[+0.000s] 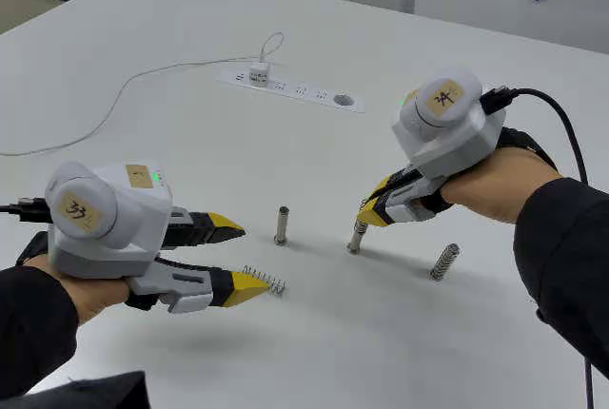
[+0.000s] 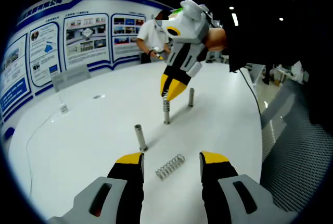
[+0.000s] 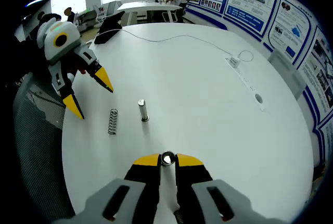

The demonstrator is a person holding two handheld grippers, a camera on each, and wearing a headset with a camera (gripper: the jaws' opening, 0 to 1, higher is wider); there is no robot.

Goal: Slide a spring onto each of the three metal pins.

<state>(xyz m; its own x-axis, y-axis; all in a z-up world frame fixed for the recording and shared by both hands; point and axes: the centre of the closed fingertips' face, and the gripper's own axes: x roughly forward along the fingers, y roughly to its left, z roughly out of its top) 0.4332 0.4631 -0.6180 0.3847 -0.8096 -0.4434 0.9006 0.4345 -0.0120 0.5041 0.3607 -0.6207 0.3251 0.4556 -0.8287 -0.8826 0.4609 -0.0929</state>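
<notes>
A white power strip (image 1: 290, 88) lies on the white table (image 1: 171, 19).

Middle pin (image 1: 356, 238): top hidden behind closed jaws of right gripper (image 1: 367, 217), centre of head view. In right gripper view, round top end sits between yellow tips, shaft hidden beneath jaws.
Loose spring (image 1: 268, 282): left end partly covered by lower jaw tip of left gripper (image 1: 253, 259), lower left.
White cable (image 1: 124, 90) cut off at left edge.
Black cable (image 1: 561, 114) leaves frame lower right.
Desk (image 1: 190, 48) cropped at left, bottom, right edges.
Wall posters (image 2: 88, 34), upper left of left gripper view: text too small to read.
</notes>
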